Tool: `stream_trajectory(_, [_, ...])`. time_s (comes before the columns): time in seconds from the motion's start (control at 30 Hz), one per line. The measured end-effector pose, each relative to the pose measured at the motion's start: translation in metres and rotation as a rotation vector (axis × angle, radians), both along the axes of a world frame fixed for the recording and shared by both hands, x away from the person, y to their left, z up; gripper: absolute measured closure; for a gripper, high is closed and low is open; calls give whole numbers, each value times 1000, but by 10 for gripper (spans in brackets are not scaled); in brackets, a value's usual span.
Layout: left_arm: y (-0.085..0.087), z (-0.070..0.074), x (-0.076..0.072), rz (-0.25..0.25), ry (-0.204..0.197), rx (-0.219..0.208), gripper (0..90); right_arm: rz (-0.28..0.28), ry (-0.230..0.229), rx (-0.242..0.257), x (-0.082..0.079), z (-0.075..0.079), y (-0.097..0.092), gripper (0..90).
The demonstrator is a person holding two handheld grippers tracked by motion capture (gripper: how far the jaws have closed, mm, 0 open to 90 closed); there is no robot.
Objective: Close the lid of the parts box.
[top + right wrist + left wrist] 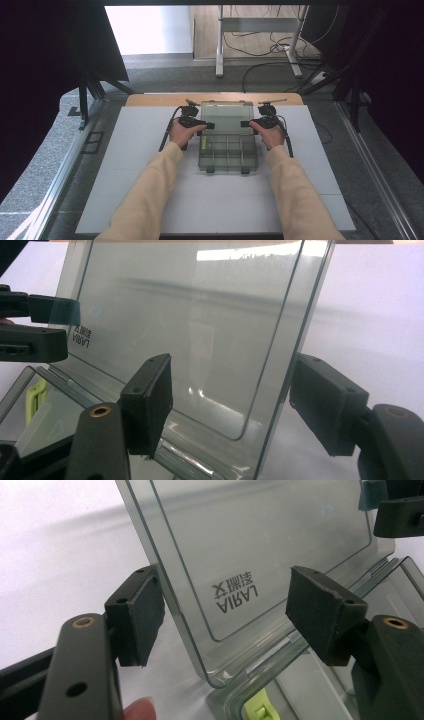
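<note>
Box (pixel 228 150): mid-table, between your hands, long axis running away from you.
Lid (pixel 226 119): raised, tilted, hinge at far edge.
Left gripper (pixel 206 126): your jaws wide, straddling lid edge.
Right gripper (pixel 246 124): likewise wide, straddling opposite edge.

One clear plastic organiser box (pixel 227 150) sits at the centre of the frame on the one white worktop (pixel 150 200), and it has one lid (pixel 226 117), raised behind its tray. Two dark latches (pixel 211 170) show on the box's near edge, lower centre, and one lime-green clip (pixel 257 711) shows at the bottom of the left gripper view. Two tools are in play: the left tool (pixel 209 125) left of centre and the right tool (pixel 244 124) right of centre, each with two black jaws. Two forearms in pale sleeves (pixel 145 200) come in from the bottom. One metal-legged stand (pixel 260 40) occupies the upper centre.
</note>
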State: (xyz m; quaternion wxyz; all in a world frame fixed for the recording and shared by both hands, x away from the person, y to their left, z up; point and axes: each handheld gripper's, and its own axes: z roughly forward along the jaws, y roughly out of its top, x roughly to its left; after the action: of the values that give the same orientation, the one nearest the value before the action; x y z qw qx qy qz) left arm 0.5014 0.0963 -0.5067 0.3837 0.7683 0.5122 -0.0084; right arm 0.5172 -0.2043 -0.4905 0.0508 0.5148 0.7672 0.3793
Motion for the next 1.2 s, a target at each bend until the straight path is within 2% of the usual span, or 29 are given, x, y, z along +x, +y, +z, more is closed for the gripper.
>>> stream_trajectory(0.23, [1,3,-1,0,-9,-18,323,3,-19,6,-3,3,-1,343])
stream_trajectory(0.77, [4,10,-5,-27,-59,-31,326,10,-68,32,-11,11,-4,359])
stream_trajectory(1.2, [6,17,-9,-54,-82,-23,331,20,-98,42,-18,16,-7,367])
